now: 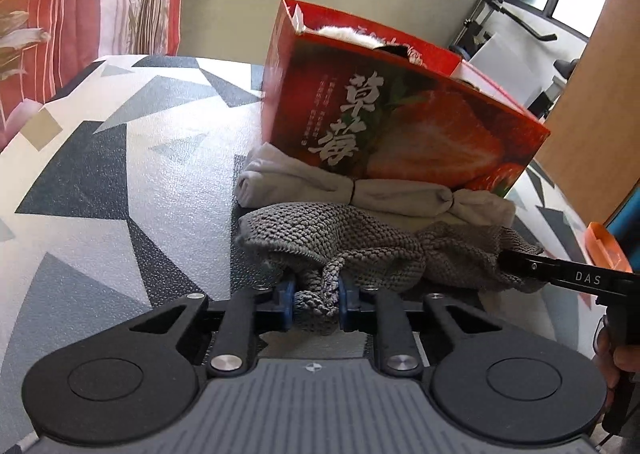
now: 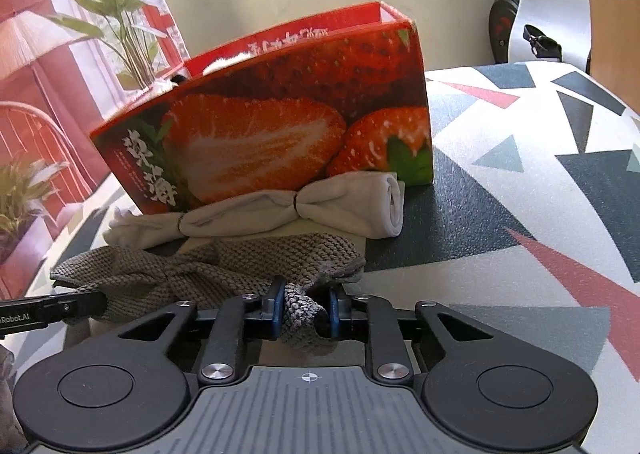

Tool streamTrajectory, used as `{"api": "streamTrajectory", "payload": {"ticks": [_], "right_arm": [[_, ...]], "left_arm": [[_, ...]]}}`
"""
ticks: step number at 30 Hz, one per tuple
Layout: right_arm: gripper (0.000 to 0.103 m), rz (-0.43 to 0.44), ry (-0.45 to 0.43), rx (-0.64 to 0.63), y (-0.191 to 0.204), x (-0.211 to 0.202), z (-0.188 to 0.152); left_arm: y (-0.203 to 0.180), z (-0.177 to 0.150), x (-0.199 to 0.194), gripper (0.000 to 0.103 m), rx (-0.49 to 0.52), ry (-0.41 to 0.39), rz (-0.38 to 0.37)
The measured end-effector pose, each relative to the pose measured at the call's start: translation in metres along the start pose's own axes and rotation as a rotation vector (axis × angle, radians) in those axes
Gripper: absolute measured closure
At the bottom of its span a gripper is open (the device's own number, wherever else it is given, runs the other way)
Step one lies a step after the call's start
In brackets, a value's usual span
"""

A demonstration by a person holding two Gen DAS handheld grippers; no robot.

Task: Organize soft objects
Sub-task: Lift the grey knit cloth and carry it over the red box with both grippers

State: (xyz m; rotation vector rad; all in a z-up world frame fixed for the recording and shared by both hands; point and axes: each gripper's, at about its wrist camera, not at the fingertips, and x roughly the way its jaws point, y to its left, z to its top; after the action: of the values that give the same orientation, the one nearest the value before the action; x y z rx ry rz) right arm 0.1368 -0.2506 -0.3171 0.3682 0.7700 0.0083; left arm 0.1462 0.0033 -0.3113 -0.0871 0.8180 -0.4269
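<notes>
Grey knit cloth (image 1: 340, 250) fills the near foreground of both wrist views, lying across the tabletop (image 1: 120, 181) with its long axis running side to side between the two hands. Each gripper has one end of it. The left gripper (image 1: 316, 294) is clamped on a bunched fold at the cloth's left end, blue pads pressing the knit from both sides. The right gripper (image 2: 304, 308) is likewise closed on a twisted tail at the right end. In the left view the right gripper's black finger reaches into the cloth's far end, so both hands stand about equally near and the cloth spans between them, slack and rumpled in the middle.

Just behind the cloth lies a rolled white towel (image 2: 280, 209), tied at two places, its axis parallel to the cloth. Touching the towel from behind stands the red strawberry box (image 2: 272, 125), open at the top, with something white and fluffy showing inside. The box lies straight ahead of the fingers and higher than the cloth, so a move into it would probably call for a lift over the towel and the near wall.

The tabletop is covered in a textured sheet of grey, black, white and pink triangles. Beyond it are a red curtain, plants, a pale wall and an exercise machine.
</notes>
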Motion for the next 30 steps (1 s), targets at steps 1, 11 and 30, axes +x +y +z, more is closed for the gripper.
{"api": "streamTrajectory", "payload": {"ticks": [1,11,30], "right_arm": [[0.085,0.005,-0.007,0.001,0.000,-0.003,0.001],[0.086,0.068,-0.098,-0.009,0.004,-0.040,0.016],[0.086,0.130,-0.220,-0.099,0.036,-0.094,0.099]], "left_arm": [[-0.001,0.001,-0.002,0.082,0.001,-0.005,-0.003],[-0.015,0.014,-0.039,0.082,0.026,-0.088,-0.037],[-0.037,0.086,-0.078,0.082,0.137,-0.127,-0.126]]}}
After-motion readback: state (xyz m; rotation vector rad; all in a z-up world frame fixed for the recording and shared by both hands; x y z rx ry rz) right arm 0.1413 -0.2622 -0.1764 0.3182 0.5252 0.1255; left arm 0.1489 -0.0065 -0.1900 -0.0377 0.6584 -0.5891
